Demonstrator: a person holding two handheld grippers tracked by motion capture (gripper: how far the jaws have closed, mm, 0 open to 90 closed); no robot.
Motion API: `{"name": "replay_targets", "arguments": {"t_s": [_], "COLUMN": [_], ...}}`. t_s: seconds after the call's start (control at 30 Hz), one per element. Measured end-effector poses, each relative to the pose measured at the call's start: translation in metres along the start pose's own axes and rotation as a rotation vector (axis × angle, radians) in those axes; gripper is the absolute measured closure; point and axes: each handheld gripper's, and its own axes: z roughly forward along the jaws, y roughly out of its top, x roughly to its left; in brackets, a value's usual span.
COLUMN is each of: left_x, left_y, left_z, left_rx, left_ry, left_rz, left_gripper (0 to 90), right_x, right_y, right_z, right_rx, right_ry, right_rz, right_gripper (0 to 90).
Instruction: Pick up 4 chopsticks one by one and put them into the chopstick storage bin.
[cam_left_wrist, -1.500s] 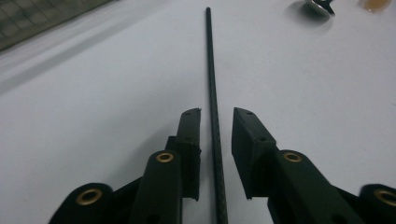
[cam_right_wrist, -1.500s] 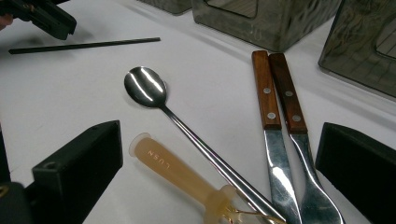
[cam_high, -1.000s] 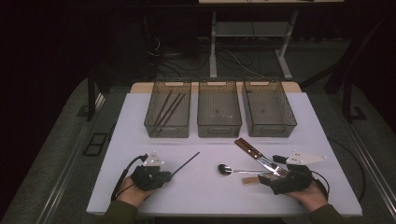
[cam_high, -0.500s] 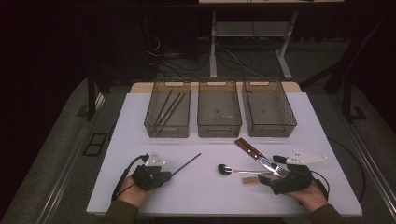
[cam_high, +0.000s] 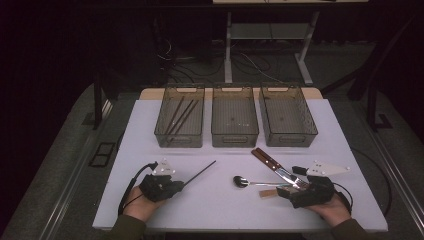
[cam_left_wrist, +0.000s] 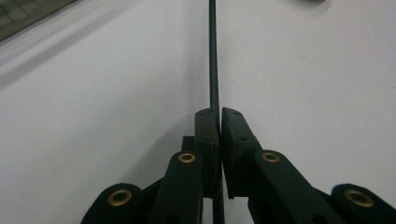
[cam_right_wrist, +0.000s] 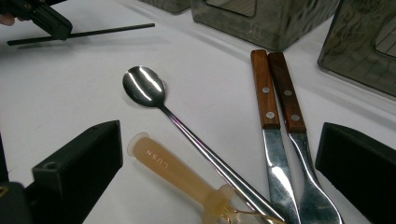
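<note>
My left gripper (cam_high: 181, 184) lies low on the white table (cam_high: 145, 130) at the front left, shut on the near end of a thin black chopstick (cam_high: 202, 171). In the left gripper view the pads (cam_left_wrist: 208, 133) pinch that chopstick (cam_left_wrist: 213, 56), which runs straight ahead over the table. My right gripper (cam_high: 286, 189) rests at the front right, open. Between its wide-apart jaws lie a metal spoon (cam_right_wrist: 144, 86), an amber plastic handle (cam_right_wrist: 173, 170) and two wooden-handled utensils (cam_right_wrist: 264, 88). Nothing touches its pads.
Three clear bins stand side by side at the back: the left bin (cam_high: 178, 144) holds several dark chopsticks, and I see nothing in the middle bin (cam_high: 235, 141) or the right bin (cam_high: 289, 142). Bare table stretches between my hands and the bins.
</note>
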Motion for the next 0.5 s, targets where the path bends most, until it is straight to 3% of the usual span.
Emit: {"name": "replay_targets", "arguments": {"t_s": [0.5], "left_x": [0.010], "left_y": [0.010], "left_z": [-0.011], "left_rx": [-0.053], "left_ry": [-0.001], "left_rz": [-0.010], "left_gripper": [85.7], "right_x": [-0.001], "right_y": [0.000], "right_z": [0.000], "right_rx": [0.002], "right_ry": [0.003], "right_rz": [-0.001], "right_gripper": [0.5]}}
